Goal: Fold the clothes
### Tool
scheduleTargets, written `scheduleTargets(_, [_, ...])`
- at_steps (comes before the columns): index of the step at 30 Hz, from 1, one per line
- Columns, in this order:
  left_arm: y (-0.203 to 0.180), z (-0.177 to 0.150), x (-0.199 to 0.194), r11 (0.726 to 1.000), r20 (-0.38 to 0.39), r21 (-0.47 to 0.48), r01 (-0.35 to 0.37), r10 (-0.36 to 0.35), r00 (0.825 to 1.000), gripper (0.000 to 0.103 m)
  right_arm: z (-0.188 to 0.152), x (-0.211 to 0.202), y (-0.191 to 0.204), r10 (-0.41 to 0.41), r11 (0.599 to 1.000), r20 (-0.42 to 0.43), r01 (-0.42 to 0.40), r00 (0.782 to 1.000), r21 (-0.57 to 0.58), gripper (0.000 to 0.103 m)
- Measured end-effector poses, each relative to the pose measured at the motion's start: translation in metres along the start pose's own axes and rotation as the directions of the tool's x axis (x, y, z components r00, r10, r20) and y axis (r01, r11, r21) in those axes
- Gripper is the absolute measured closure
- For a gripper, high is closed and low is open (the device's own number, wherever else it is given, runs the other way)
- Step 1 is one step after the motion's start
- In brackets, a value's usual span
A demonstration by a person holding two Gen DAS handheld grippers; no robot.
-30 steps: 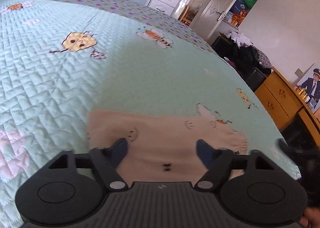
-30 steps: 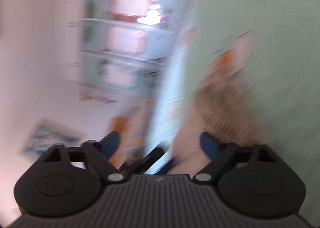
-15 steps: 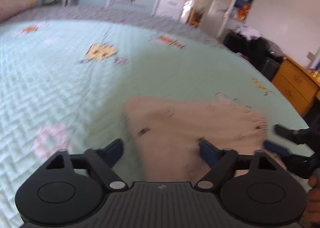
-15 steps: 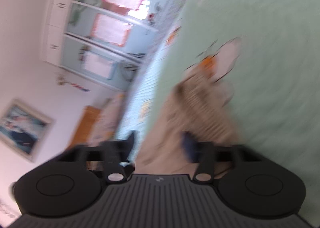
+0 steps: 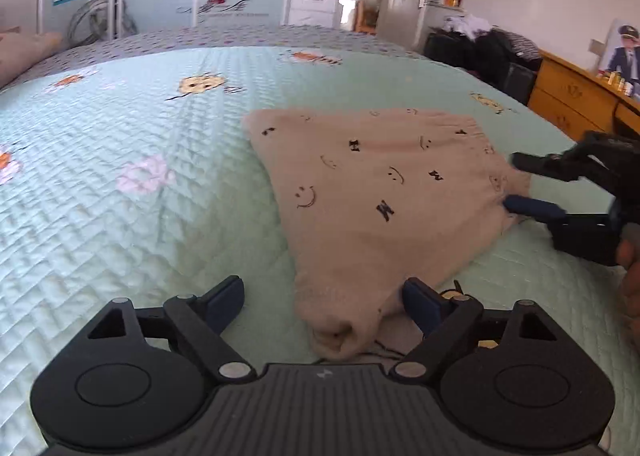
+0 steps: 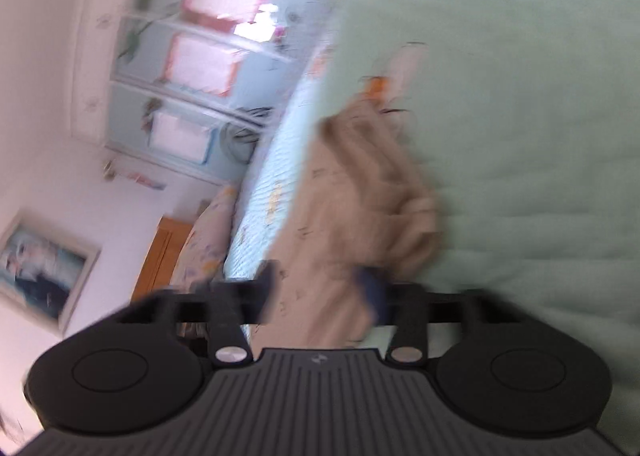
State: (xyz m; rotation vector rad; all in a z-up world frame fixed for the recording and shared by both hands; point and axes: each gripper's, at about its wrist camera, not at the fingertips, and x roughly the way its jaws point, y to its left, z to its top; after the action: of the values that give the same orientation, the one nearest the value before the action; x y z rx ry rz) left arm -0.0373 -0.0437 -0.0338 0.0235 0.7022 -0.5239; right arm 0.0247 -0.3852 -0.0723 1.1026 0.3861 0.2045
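Centrally, ahead of the left gripper (image 5: 322, 302), a beige garment (image 5: 372, 192) printed with black smiley faces and block letters lies on a mint quilted bedspread (image 5: 120, 216). It spreads wide at its far edge and narrows to a bunched point lying between the two blue pads, nearer the right-hand pad. The left gripper's jaws stand wide apart and clasp nothing; the cloth merely lies in the gap.

To the right of the left gripper, the right gripper (image 5: 520, 186) reaches in from the side at the garment's right corner. One dark finger sits above the hem and one blue pad (image 5: 534, 207) below it, with a gap between them. In its own blurred view the jaws are partly parted with beige cloth (image 6: 360, 208) between them; whether the pads actually pinch the cloth cannot be told.

Judged from the layout, the two grippers bracket opposite ends of the garment, a stance suited either to drawing it flat or to lifting a corner across for a fold; the triangular outline would fit both a piece being spread and one already turned in on itself.

Legible writing on the garment is limited to separate letters such as H, M and N. Scrolled script on the far wardrobe door (image 5: 224, 8) is too small to read.
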Motion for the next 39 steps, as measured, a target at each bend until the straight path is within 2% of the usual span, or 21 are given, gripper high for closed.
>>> scheduleTargets(3, [-0.006,0.008,-0.034,0.998,0.148,0.016,0.056,-0.058,0.987,0.019,0.002,-0.009,0.0,-0.034,0.999,0.026,0.033,0.999,0.027,0.037])
scheduleTargets(5, [-0.016,0.018,-0.047,0.992,0.23,0.076,0.1,-0.115,0.966,0.014,0.003,-0.004,0.016,0.041,0.999,0.018,-0.041,0.999,-0.001,0.035])
scheduleTargets(7, [-0.027,0.032,-0.033,0.981,0.211,0.127,0.149,-0.173,0.962,0.011,0.008,0.01,0.028,0.093,0.996,0.009,-0.093,0.996,-0.009,0.035])
scheduleTargets(9, [-0.029,0.038,0.001,0.983,0.12,0.123,0.138,-0.153,0.981,0.011,0.018,0.033,0.036,0.121,0.993,0.003,-0.121,0.993,0.008,0.033])
scheduleTargets(11, [-0.026,0.036,0.033,0.991,0.004,0.106,0.082,-0.083,0.997,0.018,0.024,0.052,0.023,0.045,0.999,-0.031,-0.045,0.999,0.013,0.028])
scheduleTargets(12, [-0.025,0.031,0.032,0.992,-0.002,0.113,0.063,-0.063,0.998,0.018,0.027,0.061,0.016,0.006,1.0,-0.048,-0.005,0.999,0.015,0.031])
scheduleTargets(13, [-0.025,0.026,0.031,0.992,-0.007,0.12,0.044,-0.044,0.999,0.016,0.026,0.063,0.005,-0.068,0.997,-0.079,0.069,0.995,0.015,0.045])
scheduleTargets(14, [-0.025,0.021,0.028,0.991,-0.012,0.133,0.023,-0.022,1.0,0.011,0.024,0.064,-0.006,-0.142,0.989,-0.11,0.144,0.984,0.013,0.078])
scheduleTargets(15, [-0.028,0.017,0.022,0.988,-0.004,0.155,-0.002,0.003,1.0,0.003,0.022,0.055,-0.01,-0.161,0.987,-0.106,0.161,0.981,-0.007,0.08])
scheduleTargets(16, [-0.03,0.014,0.016,0.984,0.021,0.177,-0.027,0.024,0.999,0.004,0.018,0.042,-0.013,-0.143,0.99,-0.083,0.144,0.986,-0.003,0.079])
scheduleTargets(19, [-0.032,0.024,0.005,0.977,0.097,0.207,-0.048,0.028,0.995,0.005,0.011,0.01,-0.001,-0.144,0.989,0.012,0.145,0.989,-0.028,0.059])
scheduleTargets(20, [-0.034,0.036,0.004,0.978,0.124,0.205,-0.028,0.002,0.992,0.005,0.01,0.005,0.012,-0.144,0.985,0.043,0.148,0.989,-0.084,0.037])
scheduleTargets(21, [-0.039,0.052,0.003,0.977,0.15,0.211,-0.005,-0.027,0.988,0.004,0.013,0.012,0.029,-0.128,0.981,0.052,0.134,0.99,-0.142,0.025])
scheduleTargets(25, [-0.054,0.109,0.049,0.962,0.118,0.269,-0.044,0.012,0.993,0.001,0.036,0.065,0.076,-0.059,0.951,0.038,0.068,0.998,-0.302,0.02])
scheduleTargets(28, [-0.034,0.117,0.121,0.978,-0.09,0.206,-0.04,0.06,0.994,0.002,0.067,0.114,0.034,-0.138,0.976,-0.048,0.127,0.989,-0.179,0.019])
scheduleTargets(29, [-0.021,0.117,0.131,0.986,-0.098,0.168,-0.012,0.029,0.995,0.0,0.074,0.121,0.009,-0.209,0.973,-0.063,0.201,0.976,-0.111,0.031])
scheduleTargets(30, [-0.011,0.118,0.137,0.991,-0.102,0.137,0.007,0.007,0.995,0.0,0.081,0.124,-0.014,-0.236,0.971,-0.073,0.233,0.969,-0.048,0.069])
scheduleTargets(32, [-0.001,0.125,0.137,0.994,-0.091,0.11,0.012,-0.002,0.996,0.001,0.1,0.11,-0.042,-0.263,0.964,-0.033,0.264,0.964,0.043,0.098])
scheduleTargets(34, [0.003,0.13,0.131,0.993,-0.04,0.11,-0.033,0.038,0.998,0.004,0.107,0.083,-0.046,-0.293,0.956,0.088,0.291,0.952,0.032,0.073])
scheduleTargets(35, [0.004,0.131,0.126,0.994,-0.011,0.097,-0.048,0.049,0.999,0.006,0.108,0.071,-0.043,-0.288,0.957,0.134,0.288,0.948,0.022,0.053])
scheduleTargets(39, [0.01,0.122,0.104,0.999,0.053,-0.01,0.032,-0.032,0.998,0.001,0.08,0.057,-0.016,-0.021,1.0,0.101,0.022,0.995,-0.009,0.032])
